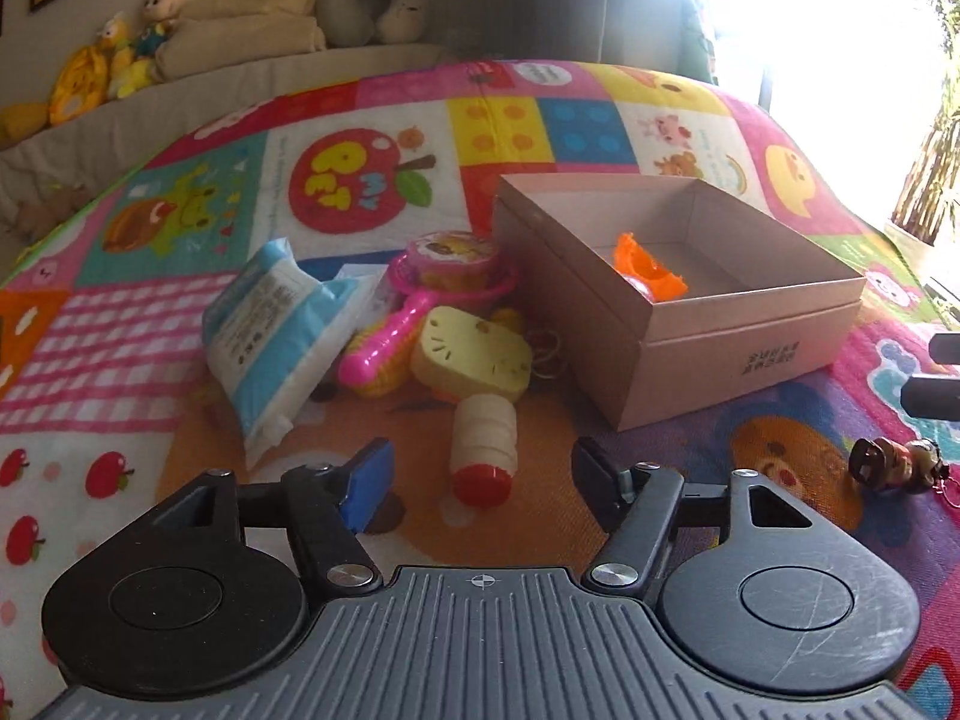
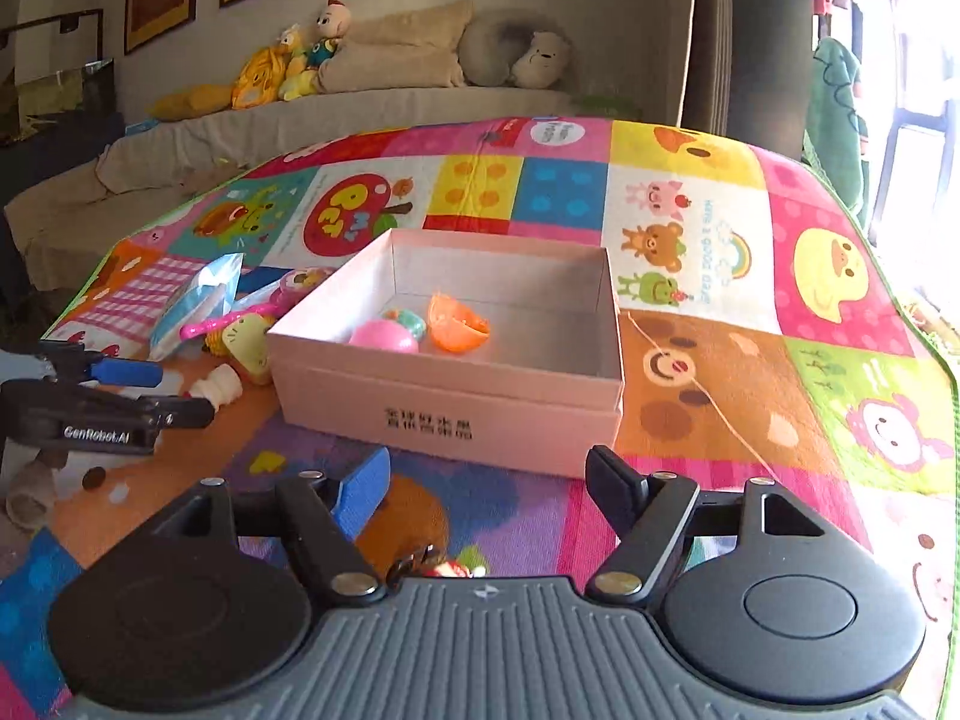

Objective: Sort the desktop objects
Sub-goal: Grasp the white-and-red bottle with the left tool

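My left gripper (image 1: 480,468), jaws released, approaches the cream ribbed red-capped bottle (image 1: 483,450); next, clench and carry to the pink cardboard box (image 1: 744,324).

Box (image 2: 444,402): on the play mat (image 2: 750,372), near its middle.
In the box: a half shell (image 2: 457,324) right of an egg toy (image 2: 384,337), both in the near-left part.
Pile left of the box: tissue pack (image 1: 282,336) at far left; toy mirror (image 1: 414,306) between it and the box; cat-face toy (image 1: 471,357) just near of the mirror.
Small bottle (image 1: 483,456): lying near of the cat-face toy, apart from the box.
Figurine keychain (image 1: 894,462): on the mat, near-right of the box in the left wrist view.
Sofa (image 2: 360,114): beyond the mat's far edge, plush toys (image 2: 300,60) on it.
Left gripper (image 2: 186,393): left of the box, above the small bottle.
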Demonstrator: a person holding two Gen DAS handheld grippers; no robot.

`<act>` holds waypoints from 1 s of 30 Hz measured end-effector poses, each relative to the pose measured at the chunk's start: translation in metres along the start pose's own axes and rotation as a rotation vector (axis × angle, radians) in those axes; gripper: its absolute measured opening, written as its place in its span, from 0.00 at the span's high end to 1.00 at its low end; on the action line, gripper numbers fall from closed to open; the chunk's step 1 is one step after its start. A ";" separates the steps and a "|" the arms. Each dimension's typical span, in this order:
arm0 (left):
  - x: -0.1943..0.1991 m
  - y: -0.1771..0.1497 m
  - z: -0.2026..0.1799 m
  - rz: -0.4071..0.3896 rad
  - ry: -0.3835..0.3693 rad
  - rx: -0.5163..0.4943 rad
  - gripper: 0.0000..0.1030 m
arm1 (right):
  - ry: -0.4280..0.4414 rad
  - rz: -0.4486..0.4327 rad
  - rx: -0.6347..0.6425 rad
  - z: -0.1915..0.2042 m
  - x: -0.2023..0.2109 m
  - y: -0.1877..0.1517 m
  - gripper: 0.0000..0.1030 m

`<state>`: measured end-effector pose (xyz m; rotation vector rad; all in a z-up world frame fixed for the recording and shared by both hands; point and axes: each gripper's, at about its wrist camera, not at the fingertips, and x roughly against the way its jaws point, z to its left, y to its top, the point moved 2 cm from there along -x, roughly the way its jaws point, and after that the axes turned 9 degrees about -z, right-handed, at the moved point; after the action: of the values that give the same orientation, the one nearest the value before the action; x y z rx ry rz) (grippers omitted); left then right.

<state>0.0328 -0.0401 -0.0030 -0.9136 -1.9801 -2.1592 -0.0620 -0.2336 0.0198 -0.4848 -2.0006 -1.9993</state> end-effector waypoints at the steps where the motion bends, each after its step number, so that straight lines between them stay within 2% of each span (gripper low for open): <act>1: -0.005 0.000 -0.001 0.008 0.007 -0.006 0.32 | -0.011 -0.004 -0.017 -0.001 0.005 -0.006 0.26; 2: -0.012 0.001 -0.003 0.023 0.024 -0.013 0.33 | -0.022 -0.005 -0.024 -0.001 0.008 -0.011 0.25; 5: -0.023 0.001 -0.003 0.054 0.050 -0.007 0.51 | -0.032 0.011 -0.019 -0.002 0.010 -0.020 0.25; 8: -0.017 0.001 -0.006 0.054 0.049 -0.014 0.72 | -0.008 0.026 -0.011 -0.001 0.012 -0.023 0.25; 12: 0.005 -0.007 -0.017 0.061 0.003 -0.053 0.72 | 0.006 0.030 0.028 0.005 0.014 -0.027 0.20; 14: 0.023 -0.014 -0.024 0.080 -0.059 -0.054 0.71 | 0.002 0.029 0.026 0.006 0.014 -0.031 0.18; 16: 0.042 -0.021 -0.031 0.084 -0.119 -0.056 0.68 | 0.000 0.037 0.004 0.005 0.013 -0.034 0.18; 18: 0.058 -0.029 -0.036 0.084 -0.126 -0.064 0.61 | 0.002 0.046 -0.020 0.004 0.012 -0.038 0.18; 19: 0.064 -0.032 -0.036 0.087 -0.111 -0.061 0.50 | 0.002 0.050 -0.028 0.004 0.012 -0.040 0.17; 22: 0.074 -0.037 -0.033 0.094 -0.056 -0.055 0.35 | 0.002 0.059 -0.043 0.004 0.013 -0.047 0.10; 24: 0.075 -0.038 -0.030 0.097 -0.019 -0.058 0.29 | 0.006 0.066 -0.048 0.006 0.013 -0.050 0.10; 28: 0.072 -0.038 -0.020 0.094 0.085 -0.064 0.22 | -0.004 0.049 -0.055 0.005 0.016 -0.050 0.03; 30: 0.071 -0.036 -0.015 0.104 0.084 -0.032 0.22 | -0.007 0.048 -0.059 0.005 0.017 -0.050 0.03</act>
<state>-0.0471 -0.0243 -0.0017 -0.8932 -1.8229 -2.1410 -0.0977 -0.2276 -0.0187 -0.5482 -1.9207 -2.0351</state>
